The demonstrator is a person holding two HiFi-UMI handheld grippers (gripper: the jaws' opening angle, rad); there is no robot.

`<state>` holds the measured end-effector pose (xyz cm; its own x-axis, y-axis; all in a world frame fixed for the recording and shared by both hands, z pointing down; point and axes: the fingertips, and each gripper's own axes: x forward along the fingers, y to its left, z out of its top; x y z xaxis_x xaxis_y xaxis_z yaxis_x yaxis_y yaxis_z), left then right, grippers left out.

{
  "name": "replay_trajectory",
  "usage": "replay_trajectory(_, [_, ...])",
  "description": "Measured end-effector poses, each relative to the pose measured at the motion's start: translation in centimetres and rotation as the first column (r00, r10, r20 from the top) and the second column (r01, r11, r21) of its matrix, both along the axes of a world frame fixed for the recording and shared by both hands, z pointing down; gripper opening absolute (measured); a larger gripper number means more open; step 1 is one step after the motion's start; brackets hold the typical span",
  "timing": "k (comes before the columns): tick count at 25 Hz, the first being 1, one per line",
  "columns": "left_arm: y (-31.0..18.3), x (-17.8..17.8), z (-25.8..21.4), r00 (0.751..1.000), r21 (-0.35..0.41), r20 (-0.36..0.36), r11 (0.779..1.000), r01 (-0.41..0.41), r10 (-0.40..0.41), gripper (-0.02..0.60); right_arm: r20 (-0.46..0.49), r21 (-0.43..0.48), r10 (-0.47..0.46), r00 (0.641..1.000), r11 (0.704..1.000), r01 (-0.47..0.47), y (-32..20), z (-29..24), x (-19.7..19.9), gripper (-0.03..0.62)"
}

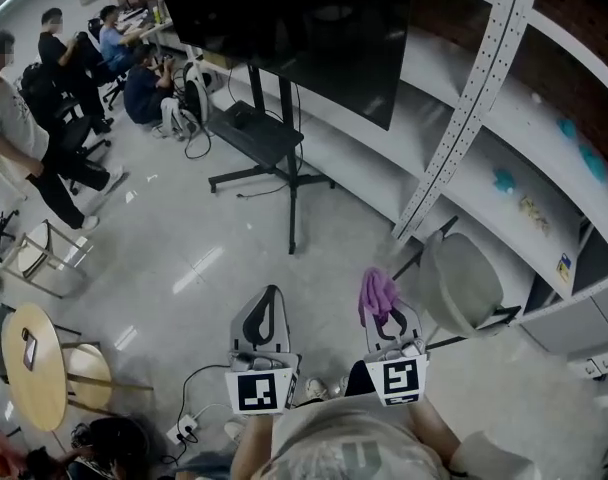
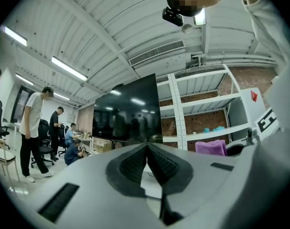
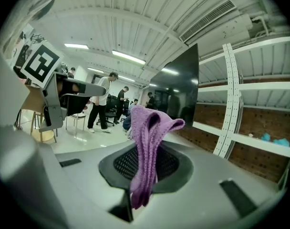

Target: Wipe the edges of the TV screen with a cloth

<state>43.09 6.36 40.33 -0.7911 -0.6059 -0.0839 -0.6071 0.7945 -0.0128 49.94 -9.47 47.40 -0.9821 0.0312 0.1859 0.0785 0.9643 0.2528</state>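
**Left gripper** [image 2: 146, 152]: jaws pressed together, nothing between them.

**Right gripper** [image 3: 146, 161]: jaws clamped on the purple cloth [image 3: 149, 125]. The cloth bunches in a fold above the jaws and hangs out below them.

**TV screen** [image 1: 284, 28]: dark and upright on a black stand [image 1: 259, 133]. The stand is on the floor [image 1: 184, 238], ahead of both grippers and well apart from the cloth. White shelving [image 1: 504, 158] runs just beside the screen's right edge.

Both grippers are held low, side by side, near the person's body.
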Motion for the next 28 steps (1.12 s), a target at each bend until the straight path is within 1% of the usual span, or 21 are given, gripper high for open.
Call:
replay_trajectory(5, [1.5, -2.3, -0.3, 1.000, 0.005, -0.028, 1.000, -0.001, 0.001, 0.016, -0.033, -0.014, 0.056, 0.998, 0.998, -0.056, 0.2, -0.5, -0.4, 0.051])
replay_trajectory(8, [2.2, -2.9, 0.7, 1.000, 0.009, -0.013, 1.000, -0.007, 0.007, 0.015, -0.038, 0.005, 0.078, 0.996, 0.997, -0.077, 0.2, 0.5, -0.6, 0.051])
replay_trajectory(12, [2.0, -5.0, 2.3, 1.000, 0.008, 0.000, 1.000, -0.019, 0.019, 0.016, -0.012, -0.031, 0.117, 0.993, 0.993, -0.117, -0.7, 2.1, -2.7, 0.051])
replay_trajectory(15, [1.3, -7.1, 2.9, 1.000, 0.008, 0.000, 1.000, -0.011, 0.011, 0.015, -0.017, -0.026, 0.091, 0.996, 0.996, -0.091, -1.4, 2.8, -5.1, 0.051])
replay_trajectory(18, [0.4, -10.2, 3.4, 1.000, 0.001, 0.012, 1.000, 0.009, -0.009, 0.016, -0.030, -0.011, 0.046, 0.998, 0.999, -0.046, -2.3, 3.3, -9.0, 0.051])
replay_trajectory(20, [-0.1, -13.3, 3.5, 0.999, -0.014, 0.029, 0.999, 0.037, -0.037, 0.016, -0.027, -0.026, 0.034, 0.999, 0.999, -0.034, -3.6, 4.3, -12.5, 0.051])
replay_trajectory(23, [0.0, -19.1, 3.0, 0.995, -0.008, 0.029, 0.996, 0.094, -0.094, 0.015, -0.024, -0.039, 0.002, 1.000, 0.999, -0.003, -4.6, 4.7, -18.9, 0.051])
replay_trajectory(25, [-0.1, -23.4, 2.1, 0.992, -0.005, 0.028, 0.992, 0.123, -0.123, 0.015, -0.011, -0.031, -0.038, 0.999, 0.999, 0.038, -4.7, 3.6, -23.8, 0.051])
replay_trajectory(28, [-1.4, -29.5, 0.2, 0.988, -0.013, 0.041, 0.989, 0.150, -0.150, 0.015, 0.026, -0.052, -0.100, 0.995, 0.993, 0.101, -4.9, 1.6, -30.9, 0.051])
